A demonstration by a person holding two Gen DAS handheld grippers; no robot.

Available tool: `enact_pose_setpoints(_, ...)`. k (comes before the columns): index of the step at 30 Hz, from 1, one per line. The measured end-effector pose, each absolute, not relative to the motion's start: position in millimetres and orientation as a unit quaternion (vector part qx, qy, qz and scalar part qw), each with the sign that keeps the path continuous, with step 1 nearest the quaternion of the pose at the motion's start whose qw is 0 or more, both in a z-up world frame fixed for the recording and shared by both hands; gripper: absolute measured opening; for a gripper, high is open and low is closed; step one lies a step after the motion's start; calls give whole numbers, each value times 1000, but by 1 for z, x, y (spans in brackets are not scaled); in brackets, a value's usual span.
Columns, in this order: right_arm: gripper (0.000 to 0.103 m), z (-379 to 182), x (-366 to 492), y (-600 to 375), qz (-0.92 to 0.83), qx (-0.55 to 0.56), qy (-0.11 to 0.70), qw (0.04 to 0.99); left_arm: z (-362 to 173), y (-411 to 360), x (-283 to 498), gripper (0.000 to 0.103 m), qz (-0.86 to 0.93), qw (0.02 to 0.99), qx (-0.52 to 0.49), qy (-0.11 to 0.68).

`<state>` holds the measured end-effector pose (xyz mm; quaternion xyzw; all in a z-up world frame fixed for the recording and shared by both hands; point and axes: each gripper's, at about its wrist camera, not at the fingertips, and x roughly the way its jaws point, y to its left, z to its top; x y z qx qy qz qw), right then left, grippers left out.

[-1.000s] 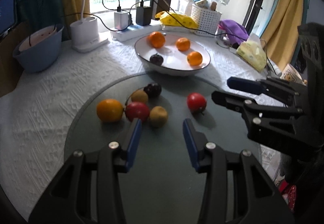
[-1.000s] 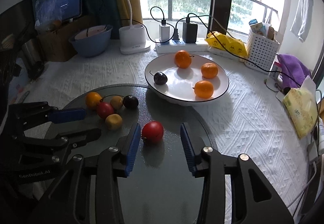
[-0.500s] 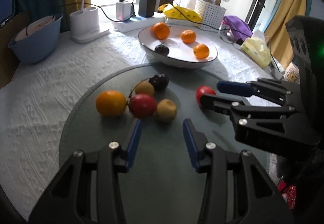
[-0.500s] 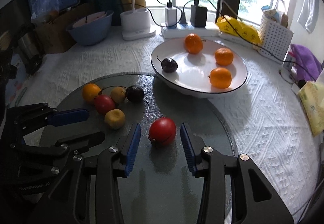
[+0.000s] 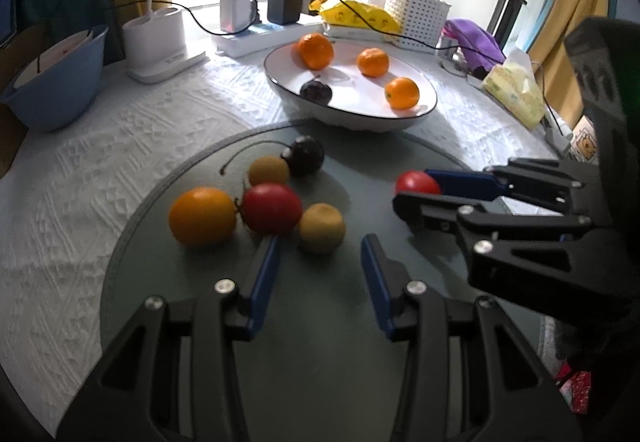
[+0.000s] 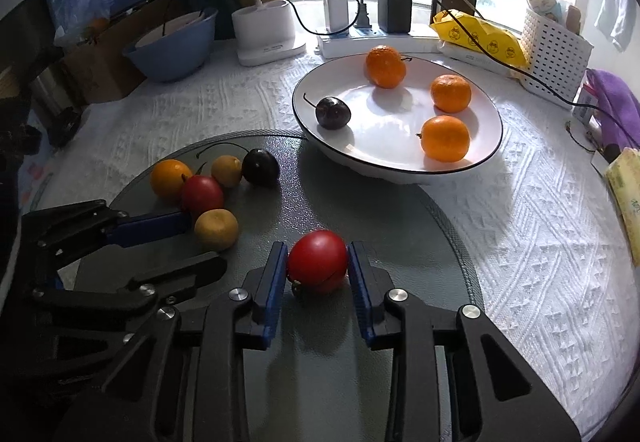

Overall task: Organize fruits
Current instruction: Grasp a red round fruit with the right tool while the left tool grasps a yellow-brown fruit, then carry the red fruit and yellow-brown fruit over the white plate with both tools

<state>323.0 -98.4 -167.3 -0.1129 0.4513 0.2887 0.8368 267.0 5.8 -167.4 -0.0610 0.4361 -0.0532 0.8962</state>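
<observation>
While the right claw (image 6: pixel 317 268) is bracketing the red fruit (image 6: pixel 317 262) on the round glass mat (image 6: pixel 400 234), its blue pads (image 6: pixel 276 284) are sitting against or just beside the fruit's two flanks; whether they are already pressing cannot be told with certainty, but the fruit is filling the gap between them, so the pinch is judged to be in progress. The step in hand is judged to be securing this fruit for transfer to the white plate (image 6: pixel 486 158), which is standing beyond the mat on the cloth-covered counter (image 6: pixel 540 242) and already holding three oranges (image 6: pixel 444 138) and a dark cherry (image 6: pixel 333 113). For a clean grip, the pads should be closing across the widest part of the fruit, with pressure kept light, since the skin looks smooth and the round body is likely to roll or squirt forward. The lift should be going straight up before travelling, so that the raised plate rim is cleared. The left claw (image 5: pixel 320 268) is spread and holding nothing, with the small yellow fruit (image 5: pixel 322 228) lying just ahead of its fingers and a second red fruit (image 5: pixel 272 208), an orange (image 5: pixel 202 216), another yellow fruit (image 5: pixel 269 171) and a dark cherry (image 5: pixel 308 156) clustered beside it; it should be staying clear of the right claw's path.
</observation>
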Motion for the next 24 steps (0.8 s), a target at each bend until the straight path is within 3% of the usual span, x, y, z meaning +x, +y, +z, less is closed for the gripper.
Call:
enact_pose_setpoints(6,33,-161,321,-106,288,-103,445,842,-170,-1,275,43,-59,898,-56,432)
enact_pose_setpoints(8,33,-157,319,-108,290,-97,442,843,-170,-2,278,38,-60,898,-57,432)
enact_pose_setpoints(10,33,-154,317,-110,290,-96,437,846,-170,-2,278,27,-61,898,-57,432)
enact_pose_setpoints(24,33,-129,308,-118,286,-90,409,862,-159,-6,259,27,-67,902,-51,424)
